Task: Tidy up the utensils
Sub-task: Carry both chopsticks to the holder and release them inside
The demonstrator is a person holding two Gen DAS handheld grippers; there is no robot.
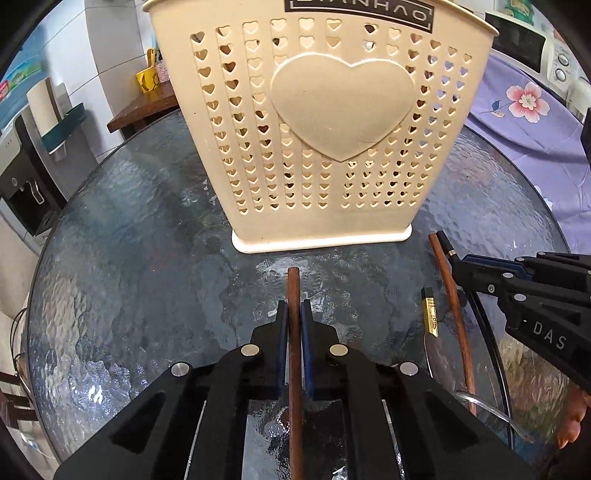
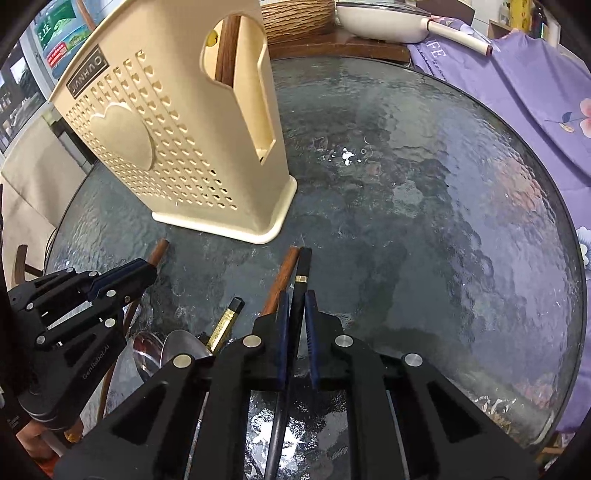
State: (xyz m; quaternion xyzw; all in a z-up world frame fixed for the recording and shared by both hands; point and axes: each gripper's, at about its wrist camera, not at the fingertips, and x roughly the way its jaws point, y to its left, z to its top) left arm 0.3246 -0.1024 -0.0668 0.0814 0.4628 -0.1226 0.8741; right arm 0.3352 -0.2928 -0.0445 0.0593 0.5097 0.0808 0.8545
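Observation:
A cream utensil holder with heart-shaped holes stands on the round glass table; it also shows in the right wrist view. My left gripper is shut on a brown wooden-handled utensil, low over the table in front of the holder. My right gripper is shut on a black-handled utensil with a gold band. It shows at the right of the left wrist view. Another wooden-handled utensil, a gold-and-black-handled utensil and spoon bowls lie on the table.
A purple floral cloth covers furniture to the right. A white pan sits on a wooden surface behind the table. A water dispenser stands at the left. A microwave is at the far right.

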